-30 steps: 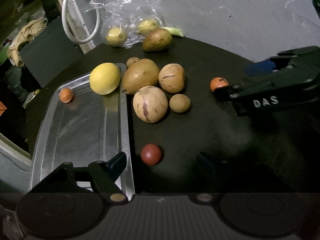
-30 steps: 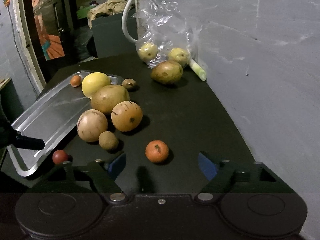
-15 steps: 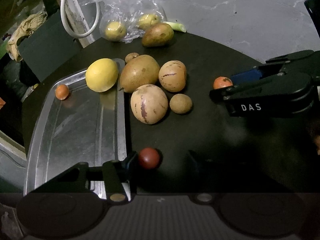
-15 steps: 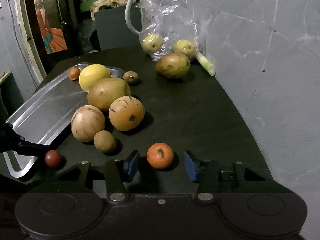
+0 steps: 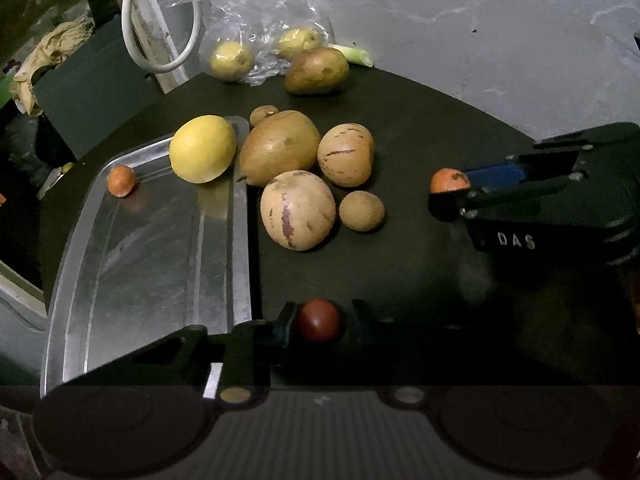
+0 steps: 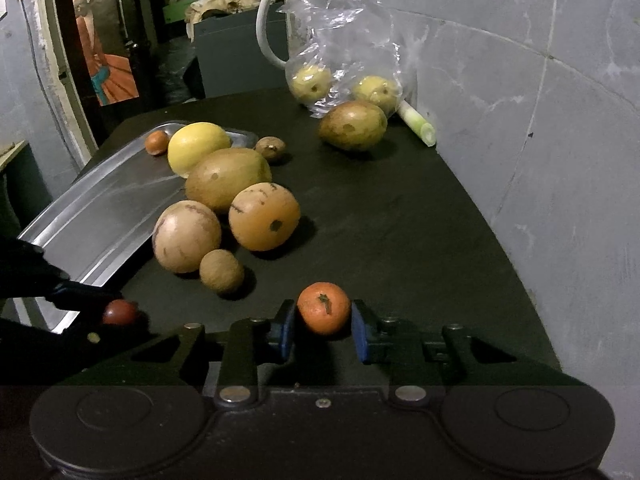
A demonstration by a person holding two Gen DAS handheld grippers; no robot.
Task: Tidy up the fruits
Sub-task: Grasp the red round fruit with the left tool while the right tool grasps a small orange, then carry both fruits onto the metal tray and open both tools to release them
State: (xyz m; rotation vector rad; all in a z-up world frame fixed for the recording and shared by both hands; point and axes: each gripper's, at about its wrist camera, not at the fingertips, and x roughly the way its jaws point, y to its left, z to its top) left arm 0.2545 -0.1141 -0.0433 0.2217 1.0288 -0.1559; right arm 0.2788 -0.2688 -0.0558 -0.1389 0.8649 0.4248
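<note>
Left wrist view showed the dark worktop (image 5: pixel 420 120) carrying a metal tray (image 5: pixel 152 248); a yellow fruit (image 5: pixel 202 148) sat on the tray's far rim, a small orange fruit (image 5: pixel 121 180) inside near its far corner; beside the tray lay a cluster of brown and tan fruits (image 5: pixel 298 210); the left tongs (image 5: pixel 319 322) stood narrowed around a small red fruit (image 5: pixel 318 320), pads at its sides, firm contact unclear; in the right wrist view the right tongs (image 6: pixel 323 326) bracketed a mandarin (image 6: pixel 324 307) on the worktop, blue pads (image 6: pixel 286 330) just beside it, slight gaps visible.
</note>
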